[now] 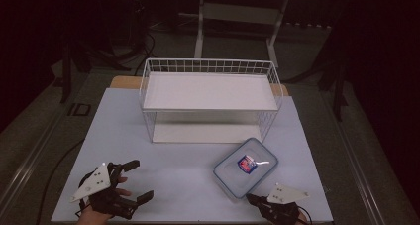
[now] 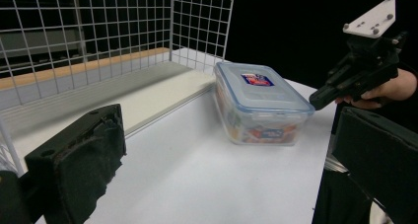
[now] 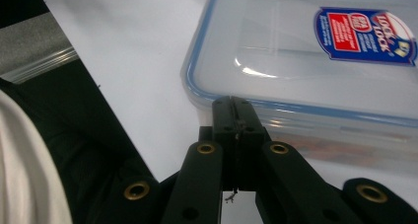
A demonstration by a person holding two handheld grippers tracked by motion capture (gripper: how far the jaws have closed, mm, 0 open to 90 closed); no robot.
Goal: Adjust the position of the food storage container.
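Observation:
A clear plastic food box (image 1: 246,167) with a blue-rimmed lid and a red and blue label lies on the white table, right of centre; it also appears in the left gripper view (image 2: 261,103) and close up in the right gripper view (image 3: 315,51). My left gripper (image 1: 138,181) rests at the front left, jaws wide apart and nothing between them. My right gripper (image 1: 249,197) sits at the front right, its jaws pressed together with nothing in them, tips (image 3: 237,105) right at the box's near edge. From the left gripper view, the right gripper (image 2: 315,99) hangs beside the box.
A white wire rack (image 1: 210,97) with an upper shelf and a lower board stands at the back middle of the table (image 1: 173,170). Its mesh wall (image 2: 98,31) is left of the box. Dark floor and a table frame lie beyond.

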